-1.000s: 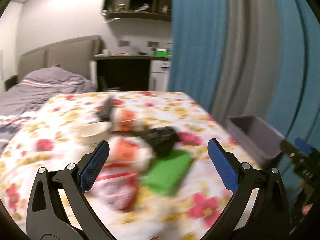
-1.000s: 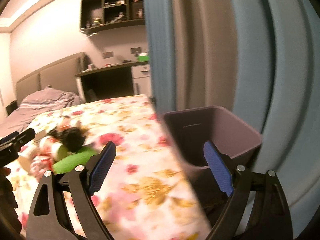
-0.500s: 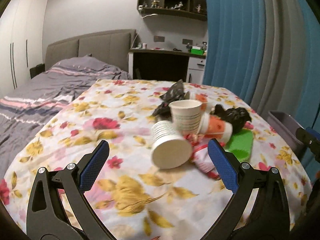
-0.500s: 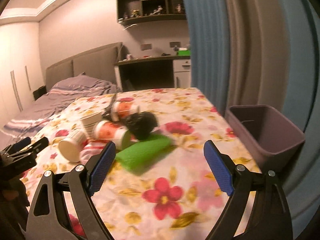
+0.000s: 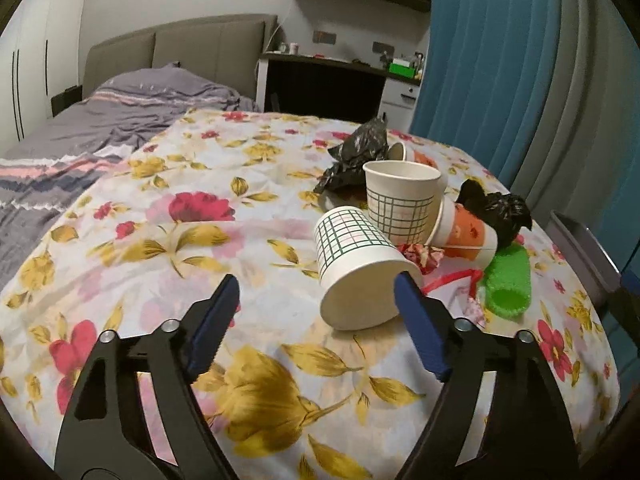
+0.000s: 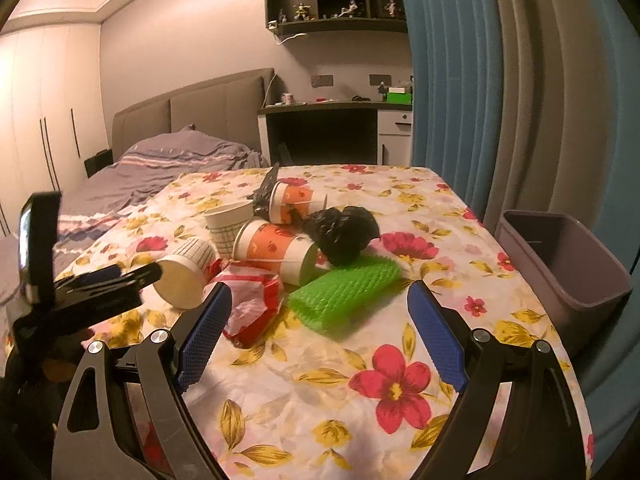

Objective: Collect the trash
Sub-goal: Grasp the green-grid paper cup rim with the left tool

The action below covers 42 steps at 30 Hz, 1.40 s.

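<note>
A pile of trash lies on the floral tablecloth [image 5: 240, 392]: a tipped grid-pattern paper cup [image 5: 360, 268], an upright grid cup [image 5: 400, 204], an orange cup [image 5: 468, 236], black plastic bags [image 5: 496, 208], a red wrapper [image 6: 252, 304] and a green foam net [image 6: 344, 292]. My left gripper [image 5: 316, 320] is open and empty, its right finger just in front of the tipped cup's rim. My right gripper [image 6: 320, 328] is open and empty, just short of the red wrapper and green net. The left gripper also shows in the right wrist view [image 6: 100, 284].
A purple-grey bin [image 6: 568, 272] stands at the table's right edge, beside blue and grey curtains [image 6: 480, 80]. A bed with grey bedding [image 5: 120, 112] is behind on the left. A dark desk [image 5: 328, 84] stands at the back wall.
Both grippers have swung left and come closer to the table; the trash pile now sits nearer and more central. The left gripper's jaws now stand narrower, beside the tipped cup.
</note>
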### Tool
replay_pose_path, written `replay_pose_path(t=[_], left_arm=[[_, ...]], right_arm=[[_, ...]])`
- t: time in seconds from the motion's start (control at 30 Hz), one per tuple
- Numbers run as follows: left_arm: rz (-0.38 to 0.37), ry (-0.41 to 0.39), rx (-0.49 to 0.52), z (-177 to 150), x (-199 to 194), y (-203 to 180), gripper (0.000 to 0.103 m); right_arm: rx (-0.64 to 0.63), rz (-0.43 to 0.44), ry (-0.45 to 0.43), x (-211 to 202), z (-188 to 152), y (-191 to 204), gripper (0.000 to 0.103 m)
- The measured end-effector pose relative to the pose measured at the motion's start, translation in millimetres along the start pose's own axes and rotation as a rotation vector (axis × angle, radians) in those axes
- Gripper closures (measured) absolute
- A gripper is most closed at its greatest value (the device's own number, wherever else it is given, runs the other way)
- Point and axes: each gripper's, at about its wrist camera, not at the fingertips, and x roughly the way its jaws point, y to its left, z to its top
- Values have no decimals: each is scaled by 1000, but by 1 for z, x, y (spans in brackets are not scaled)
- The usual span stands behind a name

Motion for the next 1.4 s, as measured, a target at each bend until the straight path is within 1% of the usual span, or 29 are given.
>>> replay_pose_path(t=[0.07,0.13,0.17,0.2,0.23,0.27,0.33,0.4,0.43,0.6,0.77,0.87,1.03,1.17,1.23,1.4], left_arm=[[2,18,7,0,7,-2,32],[-3,59,6,1,16,-3,48],[-7,71,2,2,19,-2,51],[-16,82,-5,2,21,-2,58],[-27,89,-13,2,24,0,66],[-35,95,-19,2,26,1,70],[-41,110,-30,2,29,2,86],[-54,111,-43,2,29,4,97],[-58,105,-50,2,29,5,101],[-62,32,-53,5,11,13,101],[-35,-38,-99,4,-20,28,101],[-25,-51,-122,2,-33,35,101],[-14,-46,-145,-1,-42,44,101],[-20,-56,-164,-3,-48,50,101],[-27,-57,-169,-4,-48,52,101],[-41,-59,-164,-4,-49,52,101]], right_arm=[[-13,1,3,3,-1,4,17],[-20,4,9,6,-1,8,17],[-25,4,15,8,-2,10,17],[-29,6,21,10,-3,12,17],[-34,10,29,13,-4,14,17],[-40,11,37,16,-5,17,17],[-54,16,50,22,-7,24,17],[-71,24,62,28,-8,31,17],[-81,27,69,31,-9,35,17],[-114,39,100,46,-11,49,17],[-155,49,142,65,-13,66,17],[-179,46,160,73,-12,74,17],[-201,35,208,91,-11,78,19],[-208,39,267,107,-12,80,24],[-210,37,291,112,-14,81,26],[-212,47,348,120,-18,81,41]])
